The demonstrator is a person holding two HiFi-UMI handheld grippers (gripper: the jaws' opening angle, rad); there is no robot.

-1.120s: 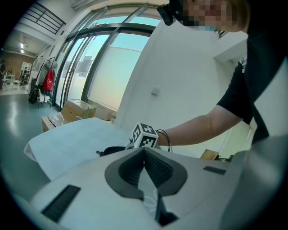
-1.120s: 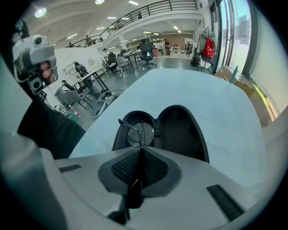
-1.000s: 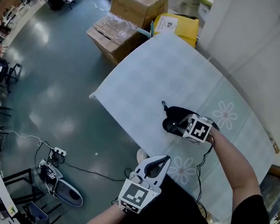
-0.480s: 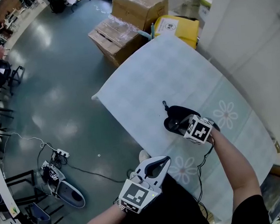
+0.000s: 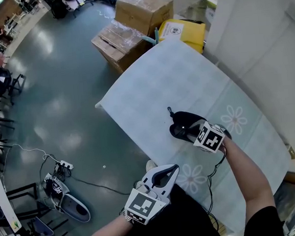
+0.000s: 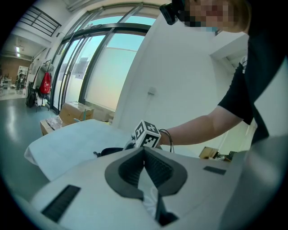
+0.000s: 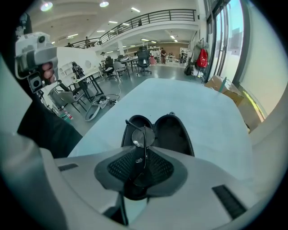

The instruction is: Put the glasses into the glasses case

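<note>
Right gripper view: the right gripper (image 7: 143, 157) is clamping thin wire-rimmed glasses (image 7: 140, 137) edge-on just above the open black clamshell glasses case (image 7: 173, 133); its rim may snag them. Meanwhile the left gripper (image 6: 145, 157), pinched together empty, is idling well apart from it.

1. This is a large open-plan lab or workshop hall, not a home.
2. In the head view, a polished grey floor (image 5: 57, 87) fills 9 to 12 o'clock.
3. Taped cardboard boxes (image 5: 129, 24) sit on it at 12 o'clock.
4. A power strip (image 5: 64, 165) with loose cables lies at 8 o'clock.
5. In the right gripper view, desks (image 7: 90, 76) and office chairs (image 7: 144, 58) stand at 11 o'clock.
6. A railed mezzanine (image 7: 148, 18) and ceiling lights (image 7: 104, 4) run across 12 o'clock.
7. In the left gripper view, tall windows (image 6: 103, 67) rise at 10 o'clock.
</note>
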